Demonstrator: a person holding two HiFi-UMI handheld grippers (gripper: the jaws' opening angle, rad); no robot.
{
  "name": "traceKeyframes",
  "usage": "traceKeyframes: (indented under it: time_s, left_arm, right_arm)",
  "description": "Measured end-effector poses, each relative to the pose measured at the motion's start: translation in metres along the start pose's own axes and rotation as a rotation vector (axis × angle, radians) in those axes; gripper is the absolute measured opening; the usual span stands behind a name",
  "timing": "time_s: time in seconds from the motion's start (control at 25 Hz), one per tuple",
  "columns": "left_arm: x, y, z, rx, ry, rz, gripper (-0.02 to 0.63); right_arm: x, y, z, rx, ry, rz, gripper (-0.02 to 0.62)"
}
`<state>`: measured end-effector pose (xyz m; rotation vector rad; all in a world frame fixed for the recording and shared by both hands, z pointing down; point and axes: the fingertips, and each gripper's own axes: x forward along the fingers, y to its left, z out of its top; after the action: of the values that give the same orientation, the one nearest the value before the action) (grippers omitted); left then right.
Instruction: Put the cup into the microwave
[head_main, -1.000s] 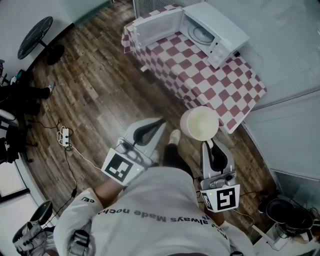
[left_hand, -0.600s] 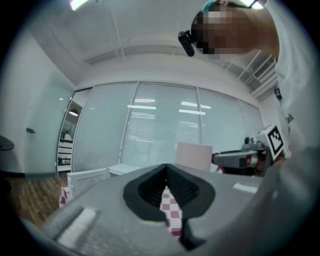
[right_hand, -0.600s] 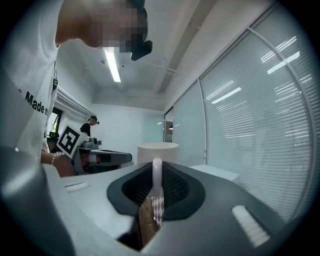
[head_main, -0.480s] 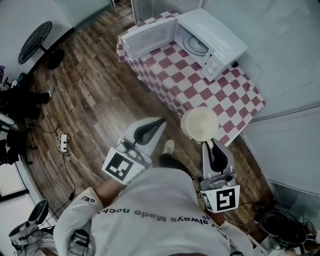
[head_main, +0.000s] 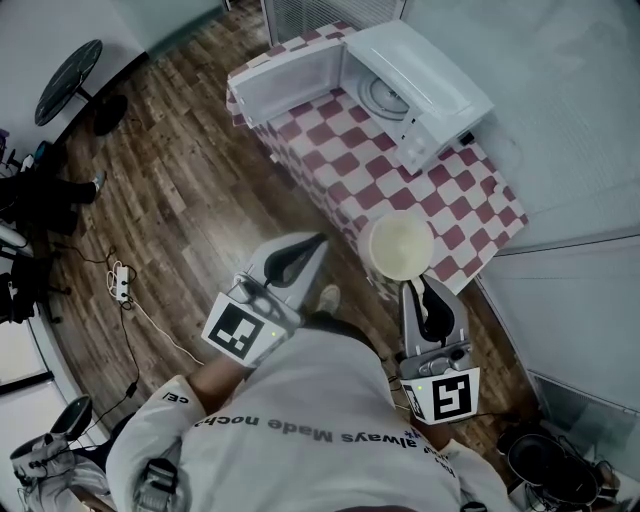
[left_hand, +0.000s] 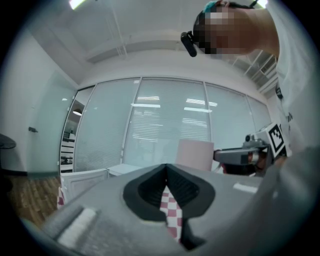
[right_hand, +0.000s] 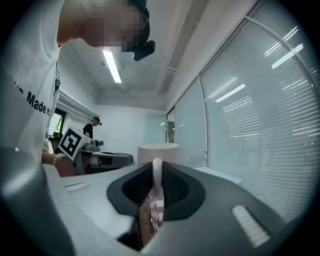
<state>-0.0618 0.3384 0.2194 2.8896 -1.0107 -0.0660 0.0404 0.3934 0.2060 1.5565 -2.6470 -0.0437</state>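
Two grippers up: right gripper (head_main: 420, 288) clamps the cup (head_main: 401, 247) by its handle, over the near edge of the checkered table (head_main: 400, 180); left gripper (head_main: 316, 245) closed, empty. Carry step, I'd judge. Next, cross to the open microwave (head_main: 425, 85), keeping the cup level.

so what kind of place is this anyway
Likely an office or lab room rather than a kitchen: glass partitions with blinds, a wood-look floor with a loose power strip, and a microwave on a checkered-cloth table.
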Motion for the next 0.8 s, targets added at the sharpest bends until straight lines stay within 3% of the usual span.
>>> traceKeyframes:
  time_s: [0.4,0.8]
  left_arm:
    - [0.025,0.038,-0.004,-0.016,0.006,0.001,0.003]
    - [0.065,0.123,0.001,-0.008,0.006,-0.046,0.004]
  right_arm:
    - [0.039,-0.015,0.000,-0.003,0.004,0.010,0.040]
    - [0.126,-0.037,-0.002,0.005,0.024,-0.035,0.040]
